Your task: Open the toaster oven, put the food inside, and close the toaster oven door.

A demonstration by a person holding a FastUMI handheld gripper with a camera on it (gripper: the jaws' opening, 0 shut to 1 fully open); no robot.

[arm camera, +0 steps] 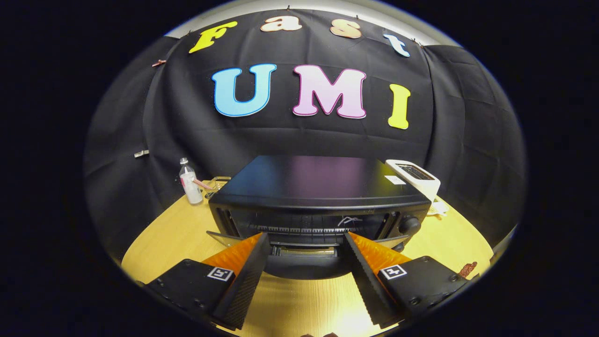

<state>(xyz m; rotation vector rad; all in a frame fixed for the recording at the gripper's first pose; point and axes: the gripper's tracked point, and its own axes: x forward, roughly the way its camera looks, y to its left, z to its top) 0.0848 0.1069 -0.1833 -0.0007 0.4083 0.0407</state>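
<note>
**Door down, gripper empty at the toaster oven**

The toaster oven (318, 206) sits mid-table (187, 224), its door (306, 267) dropped open toward us, handle lowest. The gripper (306, 241) hangs just in front of the oven mouth, fingers spread wide and pinching nothing. A water bottle (189, 182) stands left of the oven, a white toaster (414, 175) behind its right corner. Opening looks done; I judge fetching the food comes next, though I cannot pick it out.
</note>
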